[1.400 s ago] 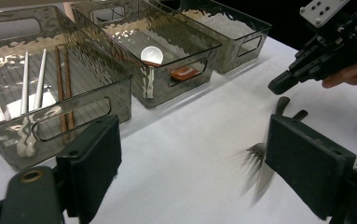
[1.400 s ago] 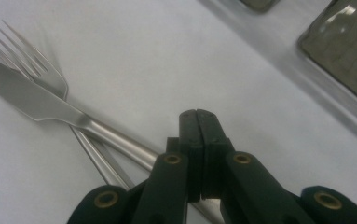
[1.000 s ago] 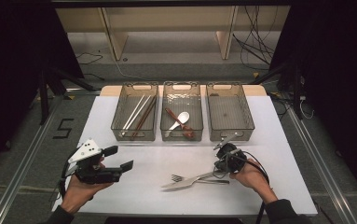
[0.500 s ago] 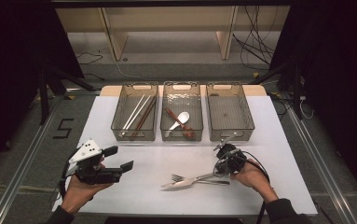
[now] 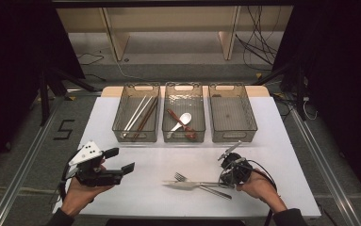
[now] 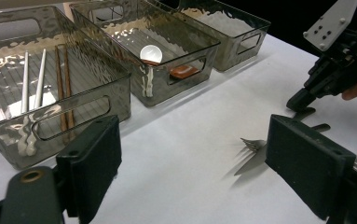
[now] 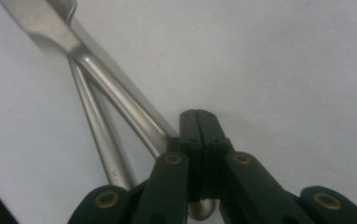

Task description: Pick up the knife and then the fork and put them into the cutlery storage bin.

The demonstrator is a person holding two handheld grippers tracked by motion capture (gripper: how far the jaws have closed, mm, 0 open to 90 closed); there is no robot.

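While resting near the table's (image 5: 282,141) front edge beside knife (image 5: 187,186) and fork (image 5: 201,184): right gripper (image 7: 198,122) pressing jaws together, empty; left gripper (image 6: 192,158) gaping apart, holding nothing.

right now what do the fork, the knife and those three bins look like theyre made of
The fork and knife look like polished steel: silvery, with bright highlights along the handles in the right gripper view. The three bins look like clear smoke-tinted plastic: the chopsticks show through the rippled walls, and moulded handle slots are cut in the ends. Glass seems unlikely but cannot be ruled out.
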